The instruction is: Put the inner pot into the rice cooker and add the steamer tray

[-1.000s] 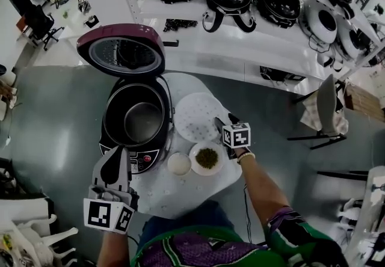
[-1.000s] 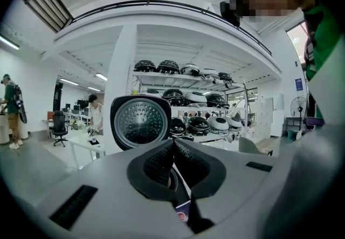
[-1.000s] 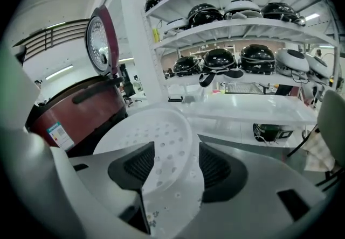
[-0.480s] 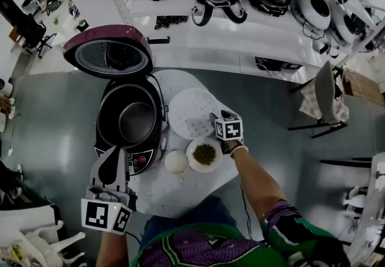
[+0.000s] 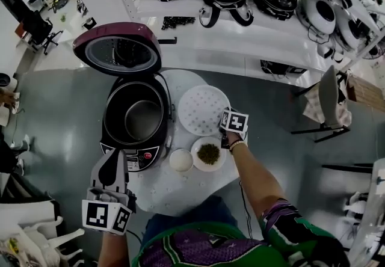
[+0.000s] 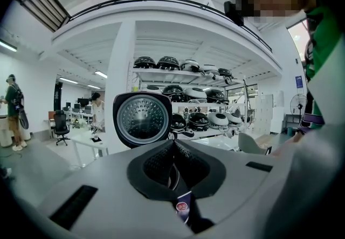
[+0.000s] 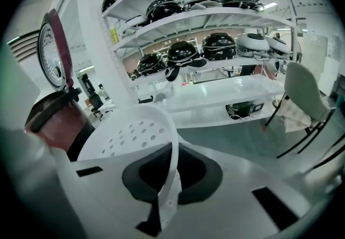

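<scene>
Both grippers are closed: the right gripper (image 7: 170, 181), its jaws just brought together, pinches the right rim of the round white perforated plastic steamer tray (image 5: 200, 108) at frame centre; the left gripper (image 5: 113, 166), lower left, holds nothing. Centre left, the grey metal inner pot (image 5: 142, 120) sits inside the open black rice cooker (image 5: 109, 130).

Tray: white round perforated plastic steamer tray (image 5: 201, 109), smooth, matt.
Pot: round grey metal inner pot (image 5: 142, 119), dull sheen.
Cooker: black-and-maroon plastic rice cooker (image 5: 112, 116), glossy.
Fingers: black rubbery fingers (image 6: 156, 162), dimpled.
</scene>
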